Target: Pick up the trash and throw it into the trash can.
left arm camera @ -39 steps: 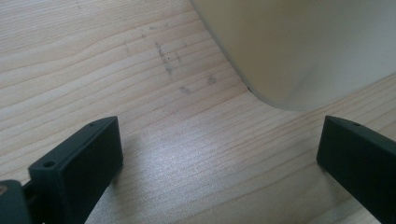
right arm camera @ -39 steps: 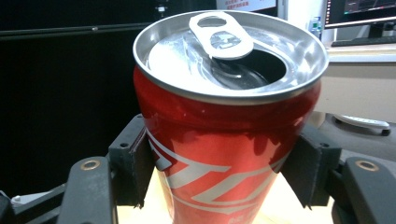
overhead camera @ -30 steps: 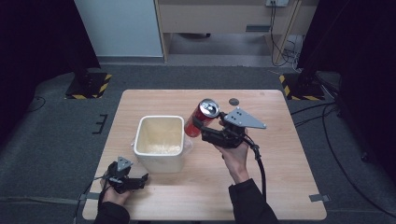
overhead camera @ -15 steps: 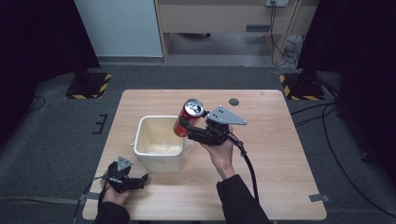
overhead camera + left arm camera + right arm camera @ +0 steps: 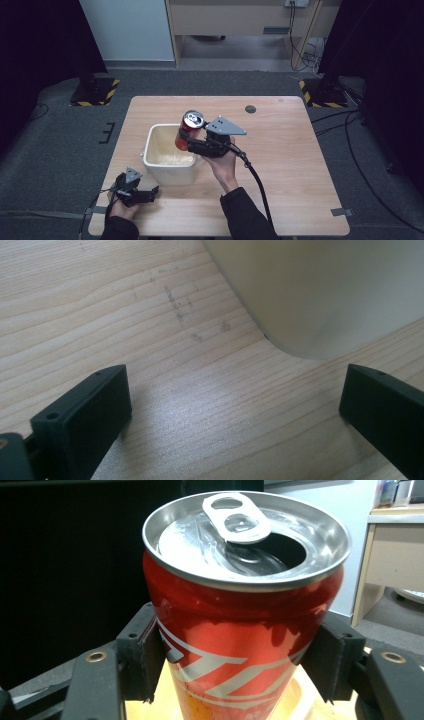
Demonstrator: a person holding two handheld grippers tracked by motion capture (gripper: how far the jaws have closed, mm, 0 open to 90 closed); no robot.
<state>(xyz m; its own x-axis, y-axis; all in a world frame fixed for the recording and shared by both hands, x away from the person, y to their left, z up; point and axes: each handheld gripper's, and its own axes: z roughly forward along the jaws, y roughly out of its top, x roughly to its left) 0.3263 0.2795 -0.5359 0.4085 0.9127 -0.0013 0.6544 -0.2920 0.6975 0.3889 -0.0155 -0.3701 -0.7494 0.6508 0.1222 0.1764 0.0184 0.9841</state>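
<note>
Opened red can (image 5: 190, 131) upright over cream tub (image 5: 161, 165).

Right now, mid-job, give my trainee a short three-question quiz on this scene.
1. True or false: the right claw is shut on the red can.
2. Multiple choice: the can's top is A) sealed, B) opened, with the tab still on, C) crushed flat.
3. Where is the left claw, and how do its jaws stand?

Key
1. True; a pad presses each side of the can.
2. B.
3. Low over the wooden table near its front left corner, just short of the cream tub; its jaws stand wide apart with nothing between them.
</note>
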